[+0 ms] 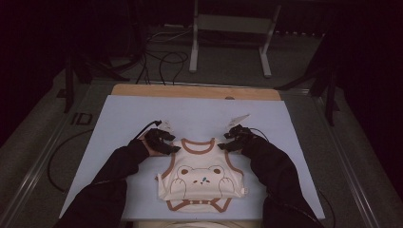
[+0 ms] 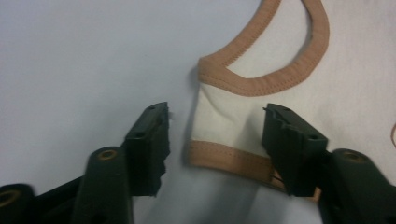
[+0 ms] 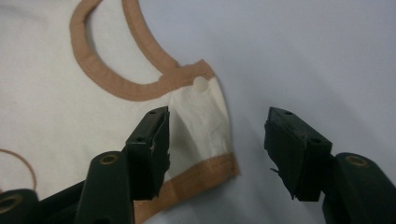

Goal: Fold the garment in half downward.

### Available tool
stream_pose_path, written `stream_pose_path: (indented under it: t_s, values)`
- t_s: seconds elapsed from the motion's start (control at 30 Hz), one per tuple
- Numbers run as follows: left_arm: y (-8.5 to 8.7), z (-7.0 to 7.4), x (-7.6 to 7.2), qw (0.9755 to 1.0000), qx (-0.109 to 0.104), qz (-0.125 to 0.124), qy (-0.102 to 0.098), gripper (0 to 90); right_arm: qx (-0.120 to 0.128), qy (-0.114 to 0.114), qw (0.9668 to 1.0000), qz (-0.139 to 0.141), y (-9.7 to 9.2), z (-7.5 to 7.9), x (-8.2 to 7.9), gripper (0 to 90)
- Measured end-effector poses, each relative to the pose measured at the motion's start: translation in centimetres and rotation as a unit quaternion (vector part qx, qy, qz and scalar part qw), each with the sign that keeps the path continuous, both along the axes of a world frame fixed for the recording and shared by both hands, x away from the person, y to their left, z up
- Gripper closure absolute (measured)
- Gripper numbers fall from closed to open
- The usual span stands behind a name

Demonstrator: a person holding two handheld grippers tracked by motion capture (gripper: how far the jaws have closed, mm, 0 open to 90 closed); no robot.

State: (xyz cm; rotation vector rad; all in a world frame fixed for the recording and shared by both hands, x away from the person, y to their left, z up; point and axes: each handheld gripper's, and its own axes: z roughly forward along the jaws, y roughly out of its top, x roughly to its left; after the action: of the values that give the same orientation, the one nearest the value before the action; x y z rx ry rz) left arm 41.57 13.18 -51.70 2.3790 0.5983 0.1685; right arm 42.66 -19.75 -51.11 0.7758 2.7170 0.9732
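A cream baby bodysuit with brown trim and a bear print lies flat on the pale blue mat, neck opening away from the person. My left gripper hovers at its left shoulder strap, jaws apart: one over the mat, the other over the fabric, neither pressing the cloth. My right gripper stands the same way at the right shoulder strap, which carries a small white snap. In the gripper views the left gripper and right gripper each straddle the strap's outer edge.
The mat covers a wooden table whose far edge shows beyond it. Behind stand a metal frame and loose cables on the floor. Dark-sleeved forearms come in from the bottom on both sides of the garment.
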Motion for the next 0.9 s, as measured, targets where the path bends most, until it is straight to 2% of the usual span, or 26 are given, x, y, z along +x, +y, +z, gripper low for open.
stream_pose_path:
  t_s: [0.03, 0.07, 0.17, 0.27, 0.3, 0.33, 0.43, 0.47, 0.5, 0.53, 0.6, 0.67, 0.7, 0.73, 0.9]
  values:
    - [0.0, 0.0, 0.0, 1.0000, 0.000, 0.000, 0.000, 44.0, 0.000, 0.000, 1.0000, 0.000, 0.0, 0.0, 0.0, 40.7]
    - [-0.1, 0.0, -0.1, 1.0000, 0.002, 0.000, -0.001, 45.3, -0.005, 0.003, 1.0000, 0.001, 0.0, -0.1, 0.2, 44.6]
    - [-0.2, 0.0, -0.2, 1.0000, 0.001, -0.001, 0.000, 49.6, -0.011, 0.002, 0.9999, -0.002, 0.2, -0.3, 0.1, 45.7]
    - [-0.4, 0.1, -0.3, 1.0000, -0.001, 0.000, 0.007, 53.9, -0.014, 0.005, 0.9999, 0.000, 0.3, -0.2, -0.1, 53.4]
    - [-0.4, 0.1, -0.3, 1.0000, -0.001, 0.000, 0.007, 54.9, -0.014, 0.005, 0.9999, 0.000, 0.3, -0.2, -0.1, 53.4]
    - [-0.4, 0.1, -0.3, 0.9999, 0.000, 0.005, 0.011, 55.6, -0.013, 0.012, 0.9998, -0.001, 0.4, -0.1, -0.3, 57.0]
    - [-0.6, 0.2, -0.4, 0.9999, 0.003, 0.007, 0.011, 58.5, -0.020, 0.009, 0.9998, 0.004, 0.4, -0.1, -0.3, 60.9]
    - [-0.7, 0.2, -0.5, 0.9999, 0.005, 0.006, 0.011, 61.3, -0.021, 0.011, 0.9997, 0.007, 0.6, 0.0, -0.5, 66.2]
    - [-0.7, 0.2, -0.5, 0.9999, 0.005, 0.006, 0.011, 63.6, -0.021, 0.011, 0.9997, 0.007, 0.6, 0.0, -0.5, 66.2]
    - [-0.8, 0.2, -0.5, 0.9999, 0.002, 0.008, 0.015, 66.4, -0.026, 0.009, 0.9995, 0.014, 0.8, 0.1, -0.6, 71.7]
    - [-0.8, 0.2, -0.5, 0.9998, -0.001, 0.006, 0.019, 68.7, -0.026, 0.013, 0.9995, 0.015, 0.9, 0.1, -0.6, 73.8]
    - [-0.9, 0.2, -0.5, 0.9996, -0.007, 0.008, 0.026, 78.4, -0.030, 0.017, 0.9993, 0.011, 1.1, 0.2, -0.7, 78.8]
    - [-0.9, 0.2, -0.5, 0.9996, -0.007, 0.008, 0.026, 81.2, -0.030, 0.017, 0.9993, 0.011, 1.1, 0.2, -0.7, 78.8]
    - [-1.0, 0.2, -0.4, 0.9993, -0.011, 0.004, 0.034, 85.9, -0.030, 0.015, 0.9993, 0.012, 1.1, 0.2, -0.7, 81.1]
    - [-1.1, 0.3, -0.4, 0.9995, -0.005, 0.003, 0.033, 87.1, -0.033, 0.013, 0.9993, 0.010, 1.3, 0.2, -0.8, 82.2]
